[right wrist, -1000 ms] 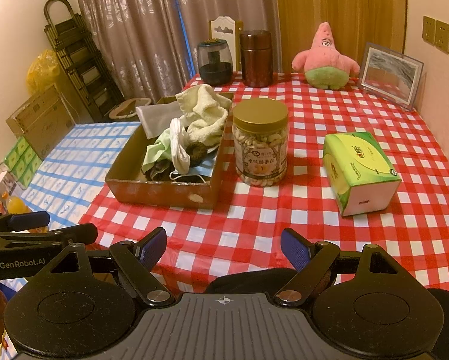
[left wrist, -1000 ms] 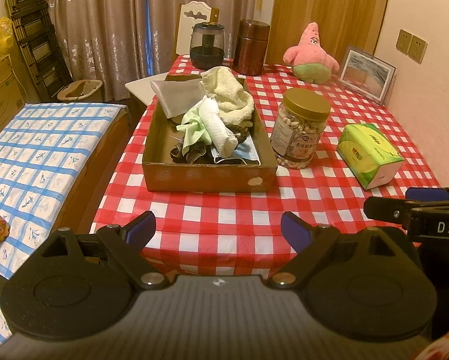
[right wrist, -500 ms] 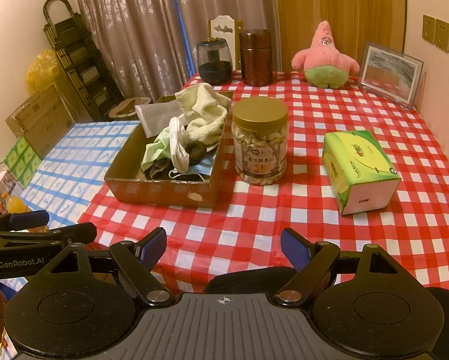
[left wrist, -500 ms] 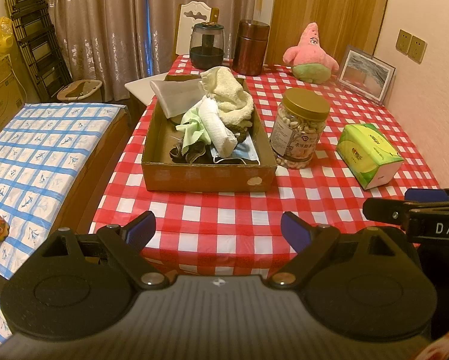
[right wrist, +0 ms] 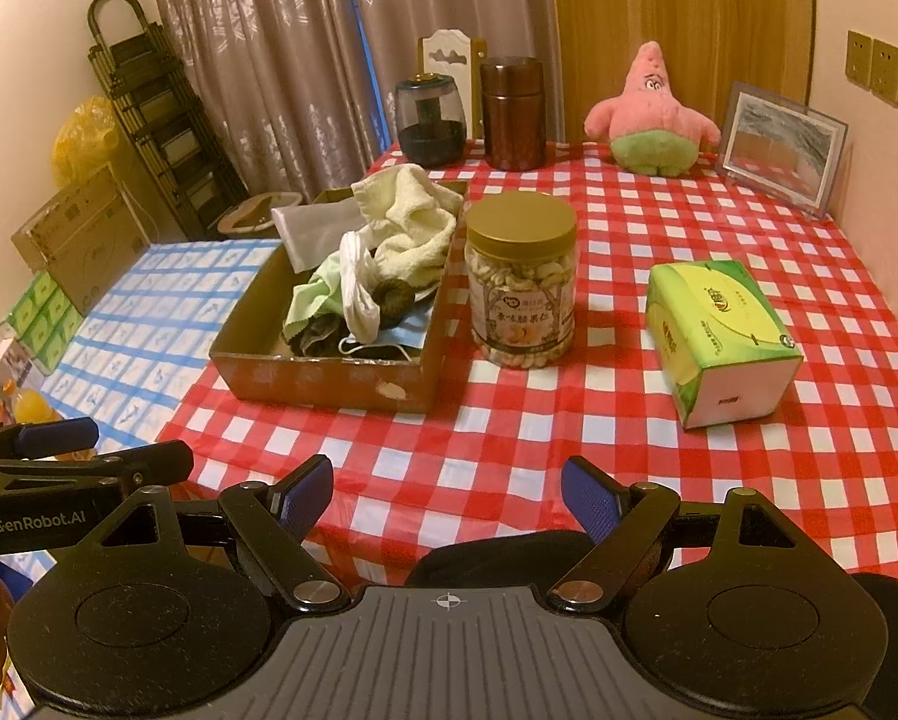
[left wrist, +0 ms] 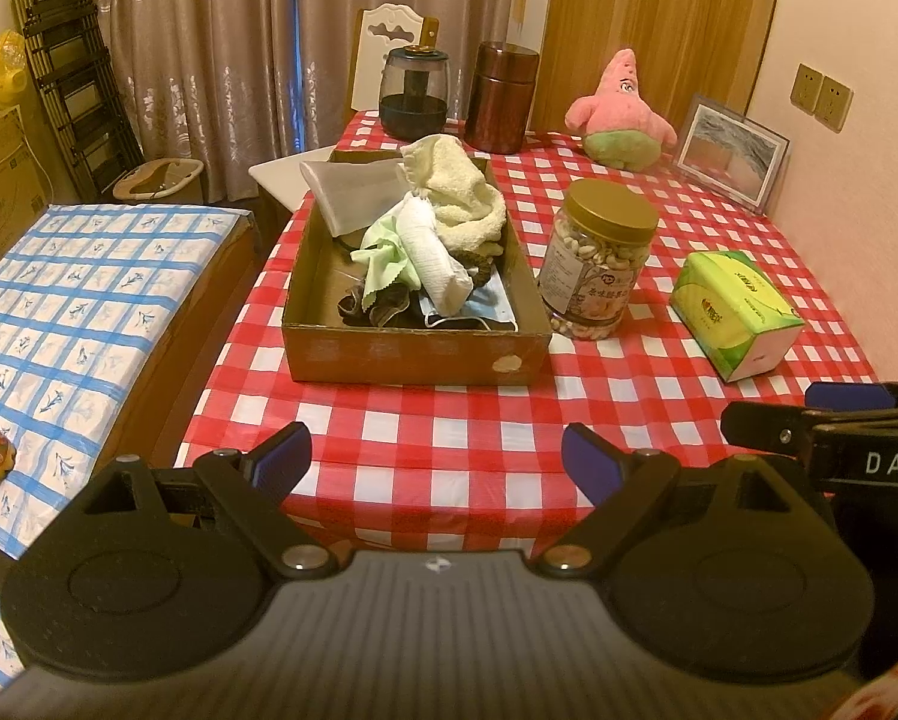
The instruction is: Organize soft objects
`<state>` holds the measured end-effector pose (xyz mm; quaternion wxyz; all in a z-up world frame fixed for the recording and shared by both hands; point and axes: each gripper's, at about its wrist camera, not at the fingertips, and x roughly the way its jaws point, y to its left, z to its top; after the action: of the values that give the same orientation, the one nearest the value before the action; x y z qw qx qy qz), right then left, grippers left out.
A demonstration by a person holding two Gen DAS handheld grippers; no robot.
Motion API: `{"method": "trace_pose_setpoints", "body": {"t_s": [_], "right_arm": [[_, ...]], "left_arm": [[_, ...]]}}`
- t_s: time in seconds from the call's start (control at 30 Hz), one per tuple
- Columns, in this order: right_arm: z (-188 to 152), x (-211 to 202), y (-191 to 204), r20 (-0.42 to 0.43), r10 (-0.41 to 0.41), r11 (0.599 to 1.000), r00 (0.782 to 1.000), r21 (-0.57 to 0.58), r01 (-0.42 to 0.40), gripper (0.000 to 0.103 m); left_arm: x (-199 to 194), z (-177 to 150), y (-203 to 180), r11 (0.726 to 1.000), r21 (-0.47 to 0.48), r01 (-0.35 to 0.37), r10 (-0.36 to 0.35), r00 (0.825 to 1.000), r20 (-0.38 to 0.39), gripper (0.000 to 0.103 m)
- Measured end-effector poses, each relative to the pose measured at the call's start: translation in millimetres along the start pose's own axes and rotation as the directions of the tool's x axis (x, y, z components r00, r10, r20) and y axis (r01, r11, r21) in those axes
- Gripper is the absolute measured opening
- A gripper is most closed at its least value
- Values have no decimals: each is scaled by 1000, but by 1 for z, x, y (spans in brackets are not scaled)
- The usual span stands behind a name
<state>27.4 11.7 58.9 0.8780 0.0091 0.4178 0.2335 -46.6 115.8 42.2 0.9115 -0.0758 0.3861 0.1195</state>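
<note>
Both grippers hang over the near edge of the table (left wrist: 466, 420), which is covered in a red-and-white checked cloth. Left gripper (left wrist: 437, 462): jaws spread wide, blue pads apart, nothing between them, only cloth beyond. Right gripper (right wrist: 447, 495): jaws likewise wide apart, empty, above the table edge. Each shows at the margin of the other's view, right gripper at the right of the left wrist view, left gripper at the left of the right wrist view. Cardboard box (left wrist: 413, 354) sits on the left half of the table, open-topped, low walls. Soft items heaped inside it toward its far and right part: pale yellow towel (left wrist: 454, 192) on top at the back, white rolled cloth (left wrist: 434, 252) lying diagonally over the pile, light green cloth (left wrist: 383, 261) beside it on the left, blue face mask (left wrist: 478, 306) at the near right with its ear loop draped inward, dark crumpled items (left wrist: 371, 312) at the near middle, a grey-white pouch (left wrist: 353, 192) leaning at the back left. Nut jar (left wrist: 595, 264) with gold lid stands upright just right of the box. Green tissue pack (left wrist: 733, 312) further right, apart from the jar. Pink plush star (right wrist: 649, 114) sits at the far edge, beside a picture frame (right wrist: 778, 147) against the wall
</note>
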Motion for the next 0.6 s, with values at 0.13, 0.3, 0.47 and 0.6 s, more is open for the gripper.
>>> {"method": "trace_pose_setpoints", "body": {"t_s": [0.13, 0.3, 0.47, 0.6], "right_arm": [[0, 0, 0, 0, 0, 1000, 1000, 0, 0, 83], [0, 0, 0, 0, 0, 1000, 1000, 0, 0, 83], [-1, 0, 0, 0, 0, 1000, 1000, -1, 0, 83], [-1, 0, 0, -1, 0, 1000, 1000, -1, 0, 83]], "left_arm": [[0, 0, 0, 1000, -1, 1, -1, 1000, -1, 89], [0, 0, 0, 1000, 0, 3, -3, 1000, -1, 89], [0, 1, -2, 1000, 0, 2, -2, 1000, -1, 89], [0, 1, -2, 1000, 1, 2, -2, 1000, 0, 89]]}}
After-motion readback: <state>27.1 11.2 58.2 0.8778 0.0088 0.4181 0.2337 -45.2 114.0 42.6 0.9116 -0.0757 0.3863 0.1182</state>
